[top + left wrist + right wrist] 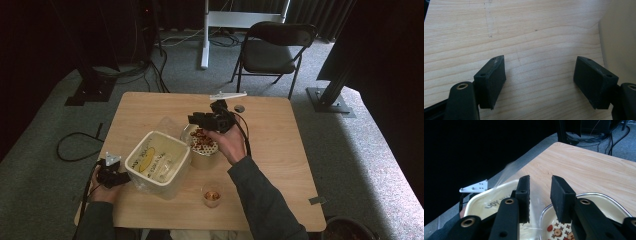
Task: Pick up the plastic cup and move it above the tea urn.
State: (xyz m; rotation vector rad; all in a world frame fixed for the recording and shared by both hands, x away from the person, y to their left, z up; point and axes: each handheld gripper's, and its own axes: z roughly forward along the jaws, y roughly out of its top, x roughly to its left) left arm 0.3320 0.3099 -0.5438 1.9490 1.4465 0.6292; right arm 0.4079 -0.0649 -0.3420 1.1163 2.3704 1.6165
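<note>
Cream tub (pixel 157 165), plastic-lined, stood by the desk's near-left edge beside the cereal bowl (pixel 202 145). Right gripper (pixel 196 120) hovered over the bowl, slightly parted, empty; left gripper (pixel 540 77) rested released, probably steadying the tub.

Place: a lab or recording studio space, not a home.
Floor: grey carpet (pixel 350 150) all round the wooden table (pixel 280 165).
Walls: black curtains (pixel 325 12) beyond the right gripper (pixel 197 119).
Rigging: black stand bases (pixel 330 102) and loose cables (pixel 150 65) on the floor beyond the table.
Furniture: a folding chair (pixel 272 47) and a white stand leg (pixel 205 35), far past both grippers.
</note>
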